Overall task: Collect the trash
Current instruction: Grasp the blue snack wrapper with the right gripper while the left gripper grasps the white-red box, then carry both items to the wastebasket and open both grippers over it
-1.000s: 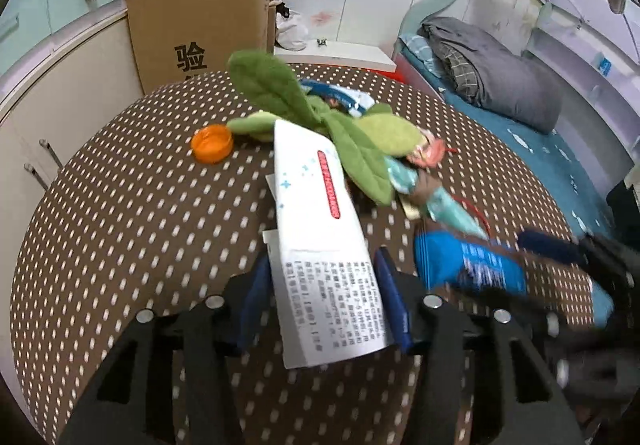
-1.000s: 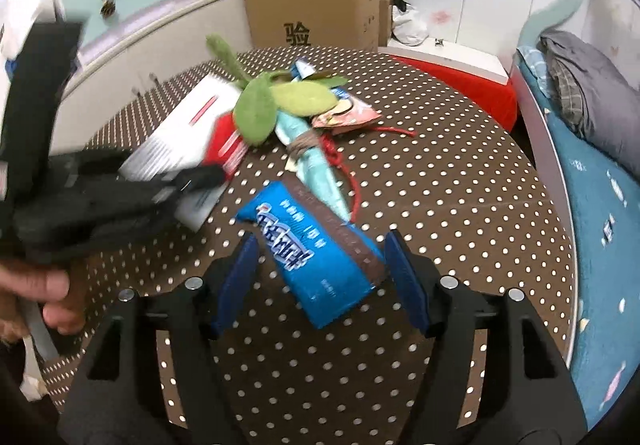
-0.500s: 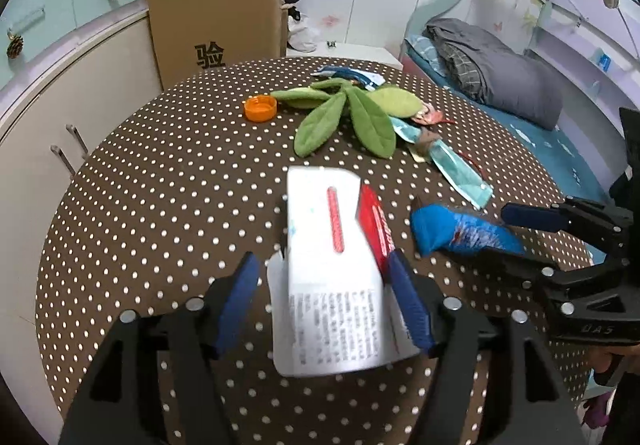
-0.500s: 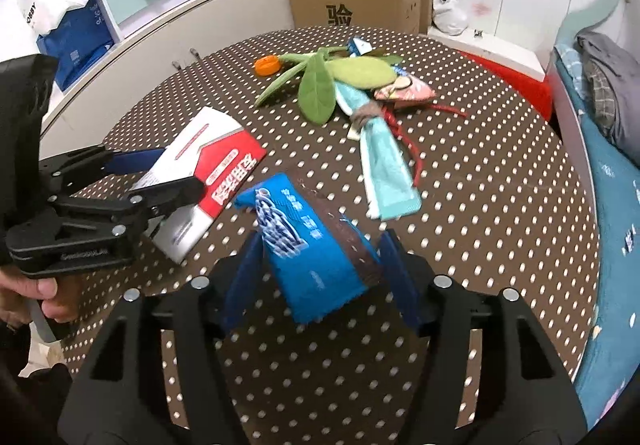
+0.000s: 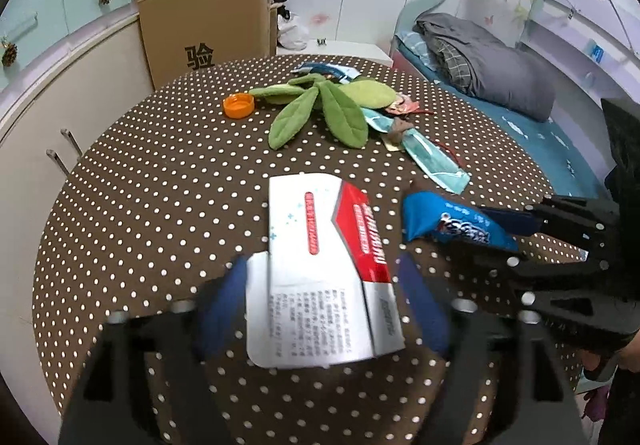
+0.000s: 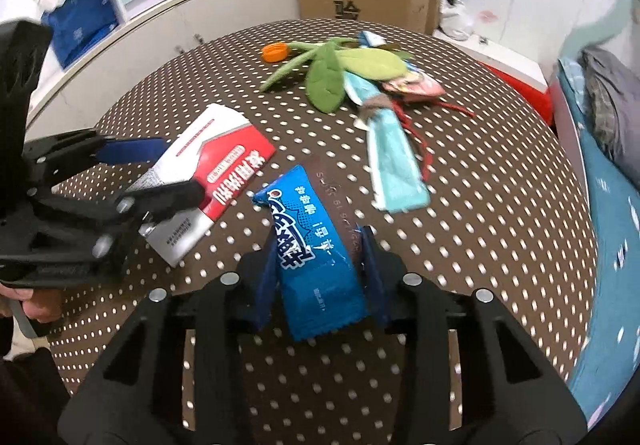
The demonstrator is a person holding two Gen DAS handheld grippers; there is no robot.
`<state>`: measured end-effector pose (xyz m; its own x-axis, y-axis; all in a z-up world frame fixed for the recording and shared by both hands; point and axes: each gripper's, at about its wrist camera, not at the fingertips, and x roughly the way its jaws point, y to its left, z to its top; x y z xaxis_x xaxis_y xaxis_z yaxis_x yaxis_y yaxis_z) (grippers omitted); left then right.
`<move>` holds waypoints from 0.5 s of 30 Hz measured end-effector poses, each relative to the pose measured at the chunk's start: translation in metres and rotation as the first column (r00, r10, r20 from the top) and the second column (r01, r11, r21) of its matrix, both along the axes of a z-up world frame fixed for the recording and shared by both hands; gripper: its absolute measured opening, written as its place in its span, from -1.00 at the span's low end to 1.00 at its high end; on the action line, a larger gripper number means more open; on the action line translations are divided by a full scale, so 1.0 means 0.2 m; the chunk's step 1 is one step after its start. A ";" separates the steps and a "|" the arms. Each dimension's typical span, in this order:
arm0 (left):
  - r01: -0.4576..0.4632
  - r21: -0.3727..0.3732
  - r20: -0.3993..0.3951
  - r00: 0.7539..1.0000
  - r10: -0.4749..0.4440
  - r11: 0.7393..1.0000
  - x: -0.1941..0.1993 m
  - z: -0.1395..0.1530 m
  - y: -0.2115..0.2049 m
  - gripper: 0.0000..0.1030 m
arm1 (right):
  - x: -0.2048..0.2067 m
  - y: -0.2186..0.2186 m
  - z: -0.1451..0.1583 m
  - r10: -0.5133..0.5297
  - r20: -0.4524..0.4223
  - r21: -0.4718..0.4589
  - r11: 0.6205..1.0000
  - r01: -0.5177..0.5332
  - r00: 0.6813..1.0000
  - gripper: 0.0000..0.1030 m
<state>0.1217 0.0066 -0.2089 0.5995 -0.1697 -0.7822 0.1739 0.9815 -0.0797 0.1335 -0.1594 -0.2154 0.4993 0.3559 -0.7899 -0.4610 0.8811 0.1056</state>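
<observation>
A round desk (image 5: pixel 132 181) under a brown cloth with white polka dots fills a pastel bedroom. A cardboard box (image 5: pixel 208 25) stands at its 12 o'clock, a bed (image 5: pixel 520 117) with a grey quilt at 2 o'clock, and curved pale cabinets at 9 o'clock.

On the desk lie one flattened white-and-red carton (image 5: pixel 320 269), one glossy blue snack wrapper (image 6: pixel 316 253), one pale teal wrapper (image 6: pixel 394 161), one orange plastic cap (image 5: pixel 239 106) and one plush sprig of green felt leaves (image 5: pixel 320 113).

The left gripper (image 5: pixel 320 285) straddles the carton's near end, its jaws opening and clear of it. The right gripper (image 6: pixel 320 265) is closing on the blue wrapper, its pads touching the wrapper's sides.
</observation>
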 end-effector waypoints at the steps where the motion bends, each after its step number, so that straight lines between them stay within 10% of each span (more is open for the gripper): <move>1: 0.006 0.004 -0.005 1.000 -0.006 1.000 -0.01 -0.01 -0.01 0.53 | -0.01 -0.02 0.00 -0.014 -0.002 0.007 1.000 0.014 1.000 -0.28; 15: 0.076 -0.053 -0.012 0.997 -0.076 0.996 0.02 0.00 -0.09 -0.16 | -0.08 -0.31 0.12 -0.149 0.034 0.147 0.979 0.142 0.988 -0.29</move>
<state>0.1255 -0.0107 -0.2083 0.5720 -0.2555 -0.7794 0.2462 0.9599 -0.1340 0.1169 -0.2211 -0.1910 0.5874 0.3850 -0.7119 -0.3360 0.9162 0.2183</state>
